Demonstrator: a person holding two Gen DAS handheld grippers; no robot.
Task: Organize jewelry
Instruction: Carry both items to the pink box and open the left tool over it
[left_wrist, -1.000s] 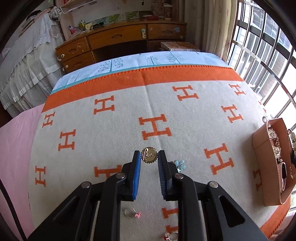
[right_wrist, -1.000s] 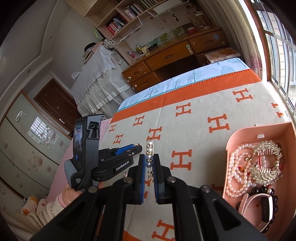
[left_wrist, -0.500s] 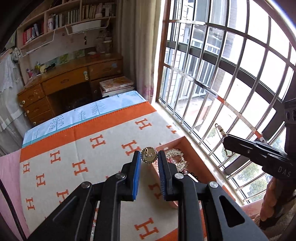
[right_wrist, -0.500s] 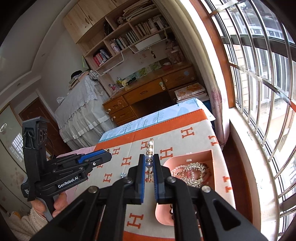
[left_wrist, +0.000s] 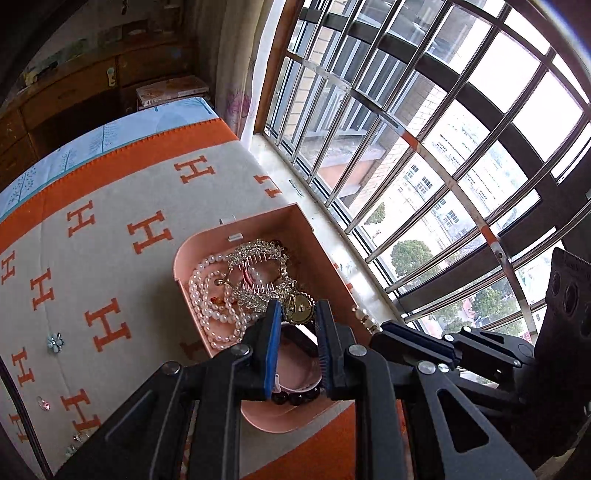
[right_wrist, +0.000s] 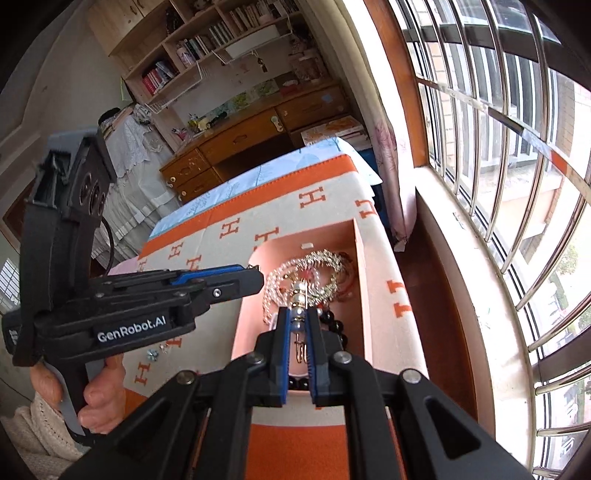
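My left gripper (left_wrist: 297, 313) is shut on a round gold brooch (left_wrist: 300, 308) and holds it above the pink jewelry box (left_wrist: 280, 220). The box holds a pearl necklace (left_wrist: 207, 295), a crystal hair comb (left_wrist: 255, 258) and dark beads. My right gripper (right_wrist: 298, 320) is shut on a pearl-and-gold hairpin (right_wrist: 298, 295) and hovers over the same box (right_wrist: 362, 280). The left gripper also shows in the right wrist view (right_wrist: 255, 280) at the box's left edge. The hairpin's pearl end shows in the left wrist view (left_wrist: 364, 315).
The box sits on an orange-and-cream H-pattern blanket (left_wrist: 110, 229) by the barred window (left_wrist: 424, 147). Small loose pieces lie on the blanket: a blue flower earring (left_wrist: 55, 341), a pink piece (left_wrist: 43, 404) and more at the front left (left_wrist: 75, 439). A wooden desk (right_wrist: 251, 133) stands behind.
Both grippers have swung right and down toward the pink box, each still holding its piece. They now hover close above the box, side by side.
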